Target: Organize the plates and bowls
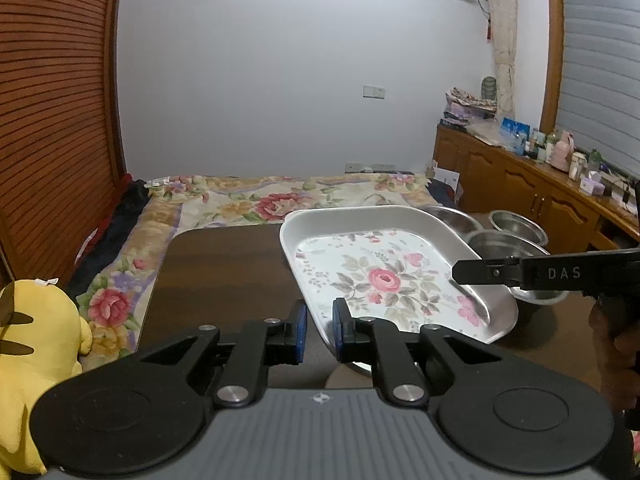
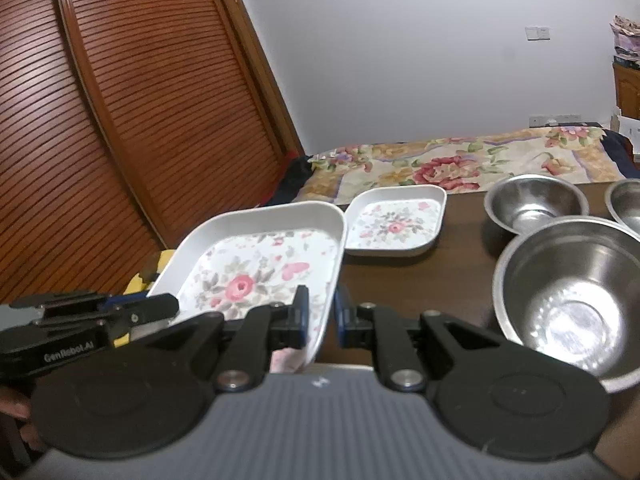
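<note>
A large white square plate with a rose pattern (image 1: 384, 280) (image 2: 248, 276) hangs tilted above the dark table, carried between both grippers. My left gripper (image 1: 320, 332) is shut on the plate's near left rim. In the right wrist view its black body shows at the plate's left edge (image 2: 160, 308). My right gripper (image 2: 322, 316) is shut on the plate's right rim, and its finger reaches in from the right in the left wrist view (image 1: 472, 272). A smaller matching plate (image 2: 396, 220) lies on the table behind. Three steel bowls (image 2: 572, 292) (image 2: 536, 200) (image 2: 628, 204) stand to the right.
The dark brown table (image 1: 224, 272) ends against a bed with a floral cover (image 1: 276, 200). A yellow plush toy (image 1: 36, 340) sits at the left. A slatted wooden door (image 2: 140, 100) stands on the left and a cluttered wooden cabinet (image 1: 520, 176) on the right.
</note>
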The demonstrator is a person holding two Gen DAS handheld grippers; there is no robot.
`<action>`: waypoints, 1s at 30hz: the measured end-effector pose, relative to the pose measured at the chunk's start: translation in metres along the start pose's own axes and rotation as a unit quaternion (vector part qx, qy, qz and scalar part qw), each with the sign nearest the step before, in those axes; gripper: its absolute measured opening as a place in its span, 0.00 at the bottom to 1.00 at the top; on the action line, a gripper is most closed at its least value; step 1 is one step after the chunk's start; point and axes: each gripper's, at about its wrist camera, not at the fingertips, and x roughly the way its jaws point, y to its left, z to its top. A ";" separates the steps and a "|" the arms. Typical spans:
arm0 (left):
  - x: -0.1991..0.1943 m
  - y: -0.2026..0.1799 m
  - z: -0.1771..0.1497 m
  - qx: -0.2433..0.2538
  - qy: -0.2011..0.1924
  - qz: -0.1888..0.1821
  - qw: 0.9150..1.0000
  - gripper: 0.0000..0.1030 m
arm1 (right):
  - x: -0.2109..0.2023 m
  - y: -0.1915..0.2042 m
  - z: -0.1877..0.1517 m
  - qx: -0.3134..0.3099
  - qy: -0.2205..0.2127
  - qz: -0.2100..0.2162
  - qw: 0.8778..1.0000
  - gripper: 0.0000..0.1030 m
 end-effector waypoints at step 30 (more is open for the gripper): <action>-0.039 -0.036 -0.013 0.010 -0.005 -0.021 1.000 0.15 | -0.059 -0.017 -0.028 0.021 -0.021 -0.010 0.999 0.14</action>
